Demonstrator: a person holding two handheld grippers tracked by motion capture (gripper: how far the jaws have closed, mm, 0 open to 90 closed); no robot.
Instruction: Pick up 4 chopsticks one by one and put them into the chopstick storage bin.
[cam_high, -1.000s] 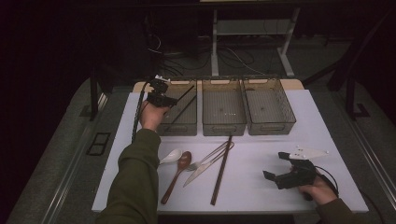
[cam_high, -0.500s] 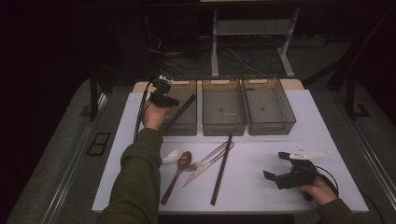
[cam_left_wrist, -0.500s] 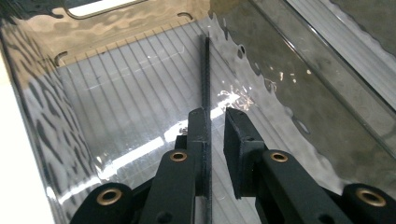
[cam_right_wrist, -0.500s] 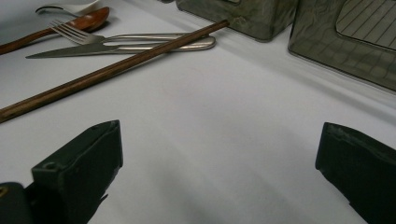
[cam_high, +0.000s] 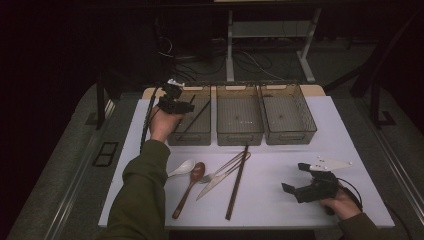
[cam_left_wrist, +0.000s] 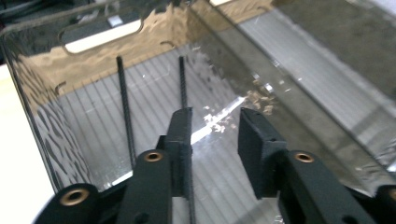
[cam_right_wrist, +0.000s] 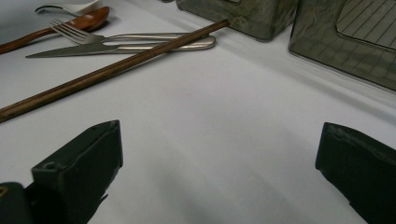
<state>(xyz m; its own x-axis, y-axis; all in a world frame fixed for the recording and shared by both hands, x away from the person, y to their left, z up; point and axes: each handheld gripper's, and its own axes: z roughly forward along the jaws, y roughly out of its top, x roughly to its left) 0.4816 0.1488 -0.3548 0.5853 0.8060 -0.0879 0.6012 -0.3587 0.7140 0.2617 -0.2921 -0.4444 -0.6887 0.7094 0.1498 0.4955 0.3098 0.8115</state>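
My left gripper hovers over the left clear bin. Its jaws have just been opening, and in the left gripper view the gripper stands open with nothing between the pads. Two black chopsticks lie on the bin's ribbed floor; one of them runs down beside the left jaw. My right gripper rests low on the white table at the near right, wide open and empty. A long brown chopstick lies ahead of it.
Two more clear bins, the middle bin and the right bin, stand in the row. A fork, a knife, a wooden spoon and a white spoon lie mid-table. White table ends close behind the bins.
The left hand has barely shifted over the left bin. The right gripper has kept still.
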